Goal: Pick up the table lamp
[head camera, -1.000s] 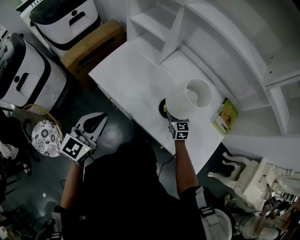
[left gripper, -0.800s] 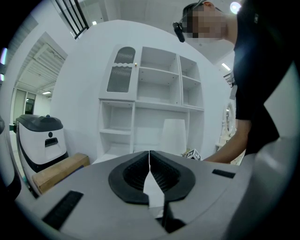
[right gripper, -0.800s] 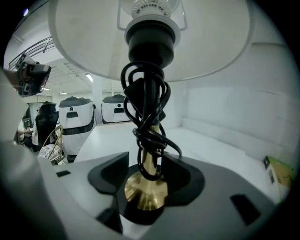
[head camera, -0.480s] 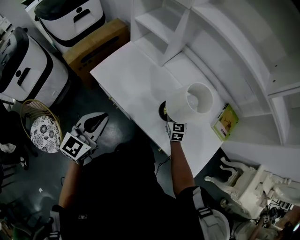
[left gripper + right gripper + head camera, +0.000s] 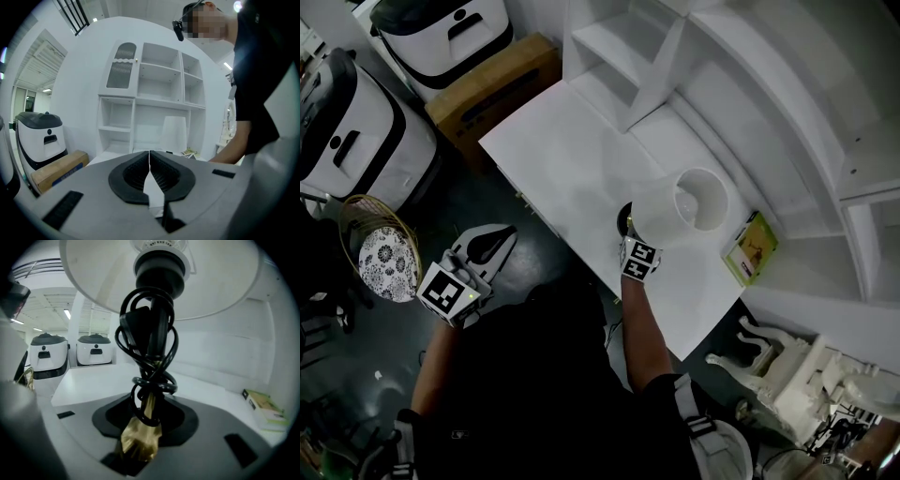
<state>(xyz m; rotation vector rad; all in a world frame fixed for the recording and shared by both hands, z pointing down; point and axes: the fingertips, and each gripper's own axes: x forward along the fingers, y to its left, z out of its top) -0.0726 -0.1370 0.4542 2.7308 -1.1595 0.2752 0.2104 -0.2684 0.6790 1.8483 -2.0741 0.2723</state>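
The left gripper (image 5: 487, 246), grey plastic with ribbed black pads, hangs off the white table (image 5: 553, 159), its jaws pressed together on nothing. On the table stands the table lamp (image 5: 686, 202), with a smooth white tapered shade, a brass stem (image 5: 149, 405) and a glossy black cord (image 5: 149, 338) coiled round it. The right gripper (image 5: 147, 426) is closing its jaws about that stem, not yet pinching.

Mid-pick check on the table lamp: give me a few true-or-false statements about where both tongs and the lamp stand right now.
The lamp has its stem between the right tongs. True; their jaws are closing round it.
The left tongs are open. False: their jaws meet, with nothing between.
A black cord is wound round the stem. True.
The book stands on edge. False: it lies flat on the table, beside the lamp.
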